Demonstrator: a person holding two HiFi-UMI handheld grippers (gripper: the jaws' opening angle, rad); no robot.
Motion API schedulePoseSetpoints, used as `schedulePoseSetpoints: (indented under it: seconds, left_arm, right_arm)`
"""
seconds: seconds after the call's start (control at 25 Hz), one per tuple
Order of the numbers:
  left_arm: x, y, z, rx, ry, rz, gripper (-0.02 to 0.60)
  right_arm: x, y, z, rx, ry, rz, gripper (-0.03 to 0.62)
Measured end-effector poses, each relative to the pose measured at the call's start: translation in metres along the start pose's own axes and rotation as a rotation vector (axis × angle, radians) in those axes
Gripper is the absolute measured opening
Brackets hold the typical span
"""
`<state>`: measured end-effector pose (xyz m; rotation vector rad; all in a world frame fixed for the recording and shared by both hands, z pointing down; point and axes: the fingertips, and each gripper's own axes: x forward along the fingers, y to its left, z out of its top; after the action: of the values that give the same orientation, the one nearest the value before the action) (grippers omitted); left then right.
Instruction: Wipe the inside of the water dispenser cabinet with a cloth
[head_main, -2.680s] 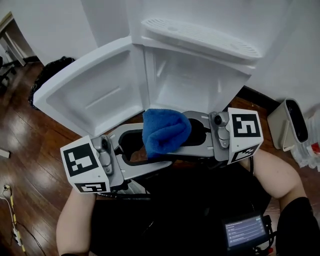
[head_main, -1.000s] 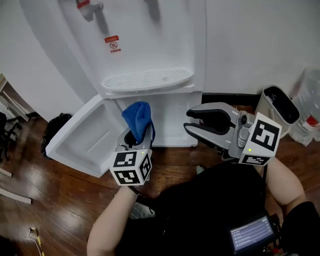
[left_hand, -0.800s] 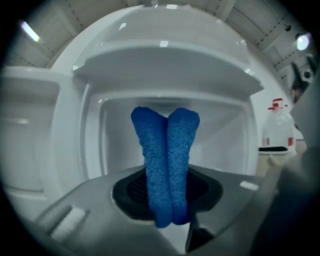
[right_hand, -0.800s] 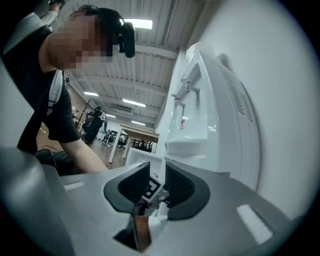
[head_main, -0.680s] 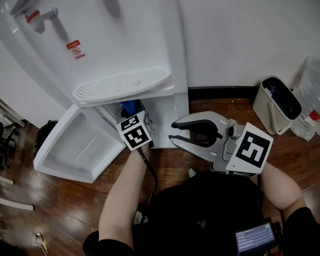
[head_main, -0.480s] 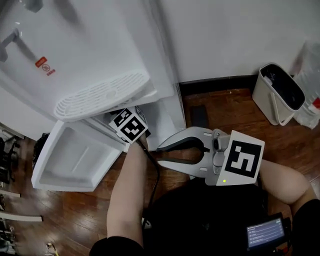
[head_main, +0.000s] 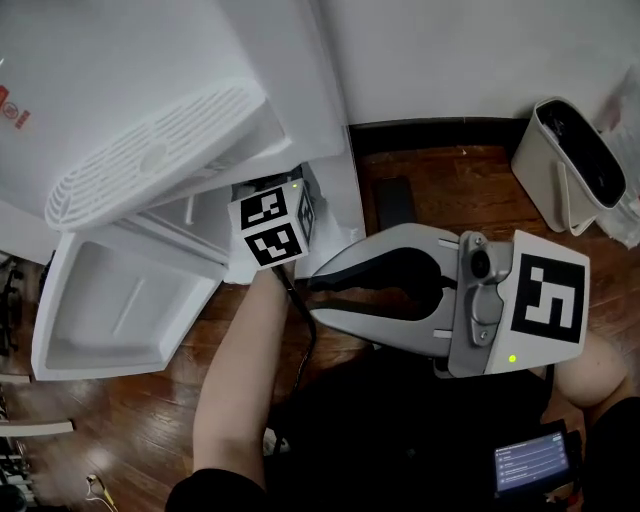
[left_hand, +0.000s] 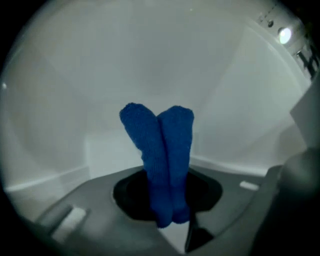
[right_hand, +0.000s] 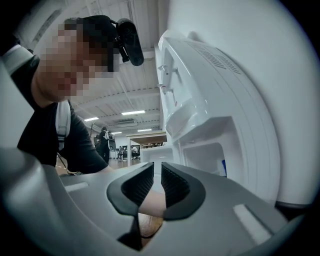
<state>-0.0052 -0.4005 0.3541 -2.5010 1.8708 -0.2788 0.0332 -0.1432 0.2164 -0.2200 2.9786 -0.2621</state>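
Brown wooden floor underfoot, with white water dispenser against a white wall, cabinet door swung open at the left and a beige bin off to the right. Left gripper inside the cabinet, clamped tight on a folded blue cloth standing up from the jaws before the pale inner walls, contact with them unclear. Right gripper outside, in front of the cabinet, jaws just closing to a narrow gap, nothing between them.
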Motion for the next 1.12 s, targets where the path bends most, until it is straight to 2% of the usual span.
schedulePoseSetpoints:
  seconds: [0.08, 0.12, 0.16, 0.24, 0.28, 0.4, 0.52, 0.64, 0.72, 0.8, 0.92, 1.0, 1.12]
  left_arm:
    - [0.003, -0.026, -0.006, 0.024, 0.014, -0.133, 0.121]
    - [0.003, -0.032, -0.009, 0.025, 0.020, -0.171, 0.121]
    - [0.003, -0.034, -0.012, 0.021, 0.022, -0.186, 0.121]
    - [0.002, -0.029, -0.015, 0.029, 0.017, -0.158, 0.121]
    - [0.001, -0.021, -0.018, 0.043, 0.015, -0.113, 0.123]
    - [-0.002, 0.031, -0.031, 0.076, 0.027, 0.116, 0.126]
    - [-0.010, 0.072, -0.045, 0.094, 0.078, 0.297, 0.126]
    - [-0.018, 0.104, -0.059, -0.004, 0.138, 0.440, 0.126]
    - [-0.019, 0.114, -0.065, -0.050, 0.151, 0.478, 0.126]
    - [-0.013, 0.108, -0.068, -0.067, 0.146, 0.452, 0.126]
    - [-0.005, 0.076, -0.070, -0.116, 0.141, 0.338, 0.126]
    - [-0.003, 0.046, -0.070, -0.130, 0.130, 0.231, 0.126]
    - [0.004, -0.009, -0.070, -0.090, 0.121, 0.008, 0.123]
  right_arm:
    - [-0.001, 0.000, -0.001, 0.007, 0.001, 0.000, 0.049]
    - [-0.001, -0.001, -0.002, 0.013, 0.000, -0.002, 0.049]
    - [-0.002, -0.001, -0.002, 0.019, -0.003, -0.003, 0.049]
    - [-0.002, -0.002, -0.002, 0.029, -0.007, 0.000, 0.049]
    - [-0.002, -0.002, -0.002, 0.030, -0.008, 0.002, 0.049]
    - [-0.002, -0.001, -0.002, 0.029, -0.006, 0.008, 0.049]
    - [-0.003, 0.001, -0.004, 0.040, -0.005, 0.020, 0.049]
    - [-0.003, 0.001, -0.005, 0.052, -0.005, 0.031, 0.049]
    - [-0.003, 0.000, -0.005, 0.061, -0.008, 0.033, 0.049]
    - [-0.003, -0.001, -0.005, 0.068, -0.012, 0.033, 0.049]
    - [-0.003, -0.001, -0.004, 0.075, -0.017, 0.032, 0.049]
    - [-0.003, 0.000, -0.003, 0.075, -0.015, 0.038, 0.049]
    - [-0.003, 0.002, -0.005, 0.073, -0.007, 0.050, 0.049]
